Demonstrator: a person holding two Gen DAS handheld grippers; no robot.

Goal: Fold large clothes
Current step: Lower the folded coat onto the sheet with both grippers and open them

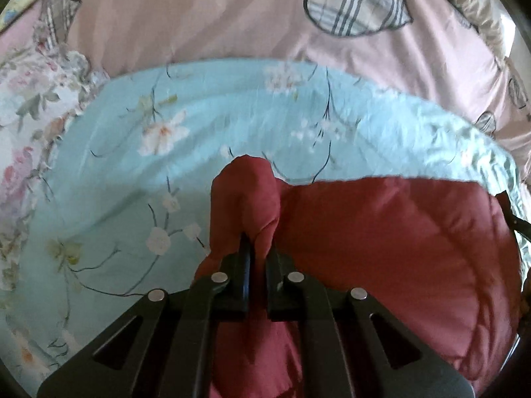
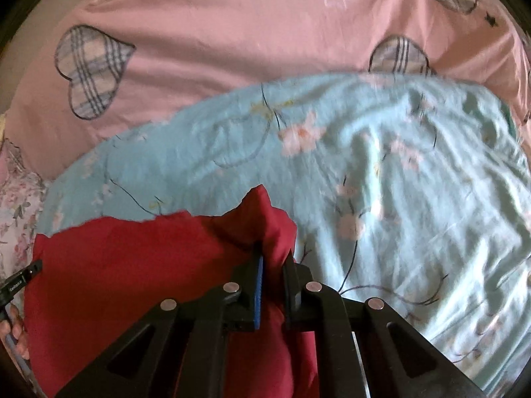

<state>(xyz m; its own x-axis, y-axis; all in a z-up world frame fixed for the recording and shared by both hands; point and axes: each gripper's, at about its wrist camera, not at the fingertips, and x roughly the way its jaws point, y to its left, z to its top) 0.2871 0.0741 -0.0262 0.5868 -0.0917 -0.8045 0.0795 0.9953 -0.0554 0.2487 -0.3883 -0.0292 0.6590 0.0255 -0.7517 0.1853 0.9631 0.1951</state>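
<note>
A dark red garment (image 1: 398, 248) hangs stretched between my two grippers above a light blue floral sheet (image 1: 166, 126). My left gripper (image 1: 259, 248) is shut on the garment's left corner, which bunches up over the fingertips. In the right wrist view my right gripper (image 2: 273, 258) is shut on the other corner of the red garment (image 2: 132, 265), with fabric bulging between the fingers. The garment's top edge runs straight from one gripper to the other. Its lower part is hidden below the grippers.
The blue floral sheet (image 2: 398, 165) lies on a pink bedcover with plaid hearts (image 2: 232, 33). A white floral cloth (image 1: 30, 116) lies at the left. The left gripper's body (image 2: 20, 282) and a hand show at the right wrist view's left edge.
</note>
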